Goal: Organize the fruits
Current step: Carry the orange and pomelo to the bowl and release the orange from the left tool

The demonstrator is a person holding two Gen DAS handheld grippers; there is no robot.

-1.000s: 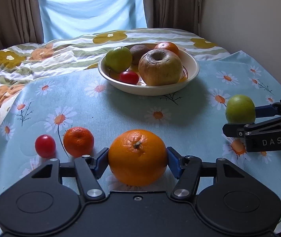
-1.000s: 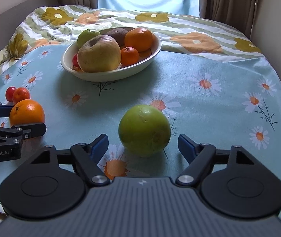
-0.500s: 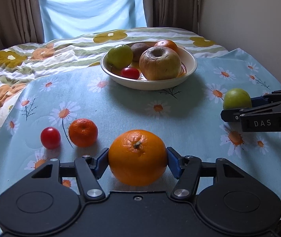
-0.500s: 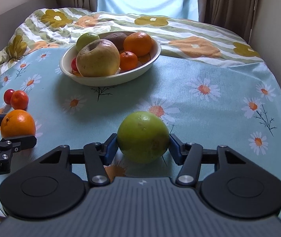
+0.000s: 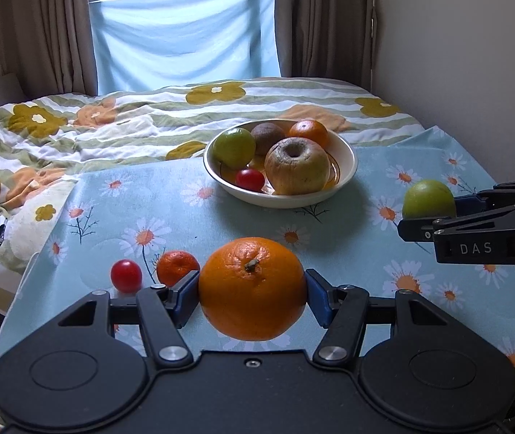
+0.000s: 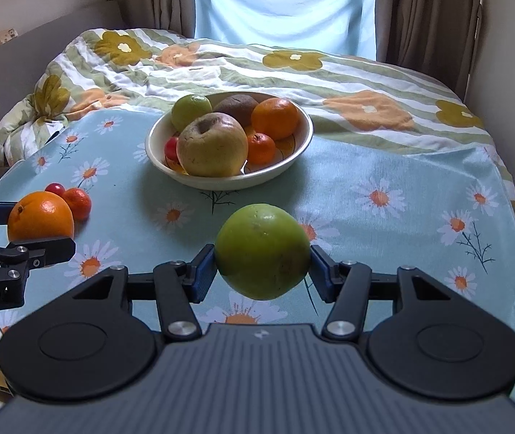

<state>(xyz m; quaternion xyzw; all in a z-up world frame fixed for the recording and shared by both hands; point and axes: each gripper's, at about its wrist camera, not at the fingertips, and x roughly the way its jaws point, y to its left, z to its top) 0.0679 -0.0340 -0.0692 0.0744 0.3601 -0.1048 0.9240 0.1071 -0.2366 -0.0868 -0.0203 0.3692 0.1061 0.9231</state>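
My left gripper (image 5: 252, 291) is shut on a large orange (image 5: 252, 287), held a little above the daisy tablecloth; the same orange (image 6: 40, 217) shows at the left of the right wrist view. My right gripper (image 6: 262, 255) is shut on a green apple (image 6: 262, 249), also lifted off the cloth, and that apple (image 5: 428, 199) appears at the right of the left wrist view. Beyond both stands a white bowl (image 5: 347, 152) holding a big yellowish apple (image 5: 297, 170), a green apple, a brown fruit, an orange and a cherry tomato.
A small mandarin (image 5: 176, 266) and a cherry tomato (image 5: 126, 275) lie on the cloth by the left gripper. A flowered quilt (image 5: 94, 123) covers the bed behind the table. A wall runs along the right; the table edge is close on the left.
The right gripper closed on the green apple, which had sat loose between its fingers. Both grippers then rose with their fruit, so the cloth and bowl look farther below.
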